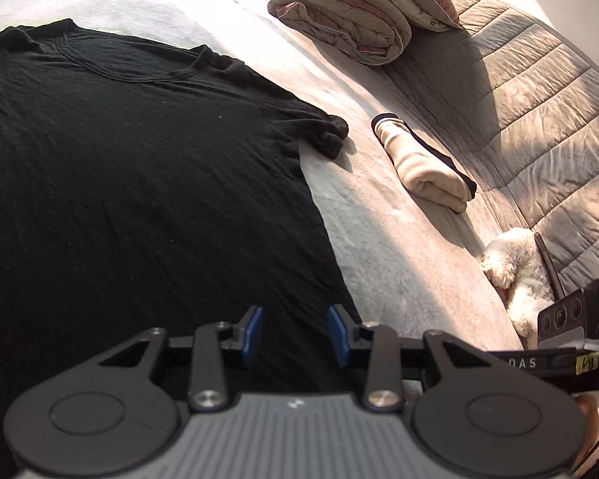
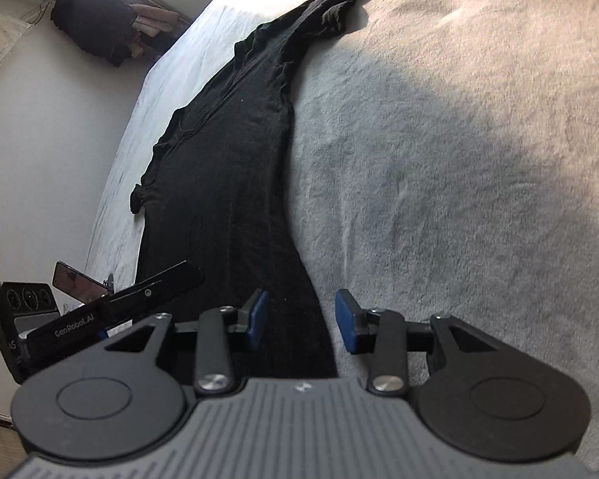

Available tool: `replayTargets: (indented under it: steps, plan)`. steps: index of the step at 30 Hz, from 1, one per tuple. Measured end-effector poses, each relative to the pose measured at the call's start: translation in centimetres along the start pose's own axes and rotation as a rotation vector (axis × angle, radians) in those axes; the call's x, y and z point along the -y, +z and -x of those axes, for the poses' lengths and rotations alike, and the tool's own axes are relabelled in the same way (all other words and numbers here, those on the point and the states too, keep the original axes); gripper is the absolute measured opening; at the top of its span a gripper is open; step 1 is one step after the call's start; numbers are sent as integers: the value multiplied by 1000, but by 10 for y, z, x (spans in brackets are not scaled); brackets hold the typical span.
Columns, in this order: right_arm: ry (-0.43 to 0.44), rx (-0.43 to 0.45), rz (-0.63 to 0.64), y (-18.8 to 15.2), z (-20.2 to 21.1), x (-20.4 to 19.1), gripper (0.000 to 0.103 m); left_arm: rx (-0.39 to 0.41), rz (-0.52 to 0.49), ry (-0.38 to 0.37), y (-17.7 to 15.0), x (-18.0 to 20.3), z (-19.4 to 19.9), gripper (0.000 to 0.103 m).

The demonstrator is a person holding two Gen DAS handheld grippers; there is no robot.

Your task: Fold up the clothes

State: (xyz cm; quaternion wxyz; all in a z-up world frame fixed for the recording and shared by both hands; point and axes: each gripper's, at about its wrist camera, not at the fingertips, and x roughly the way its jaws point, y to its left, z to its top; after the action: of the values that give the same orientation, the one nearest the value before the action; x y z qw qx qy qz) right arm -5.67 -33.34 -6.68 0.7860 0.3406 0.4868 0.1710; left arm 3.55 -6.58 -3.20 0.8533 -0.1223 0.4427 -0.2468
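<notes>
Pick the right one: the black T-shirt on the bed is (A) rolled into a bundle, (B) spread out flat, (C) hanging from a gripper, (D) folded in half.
B: the black T-shirt lies spread flat on the bed, neckline and sleeve showing, and both hand-held grippers are open and empty.

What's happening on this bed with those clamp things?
A person is holding a two-finger gripper in each hand to fold clothes. A black T-shirt lies spread flat on the bed, not yet folded. The left gripper and the right gripper are both open near its bottom hem, gripping nothing. A cream garment already lies folded to the side, near a rolled quilt.
</notes>
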Motion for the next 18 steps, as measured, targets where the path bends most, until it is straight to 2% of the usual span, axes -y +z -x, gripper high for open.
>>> replayTargets:
  steps: [4, 9, 18]
  plan:
    - [83, 43, -46, -21, 3, 18, 23, -16, -26, 38, 9, 17, -17, 36]
    - [150, 39, -75, -20, 3, 27, 22, -36, -59, 87, 20, 38, -38, 40]
    - [238, 39, -75, -6, -14, 26, 23, -49, -236, 349, 70, 74, -127, 40]
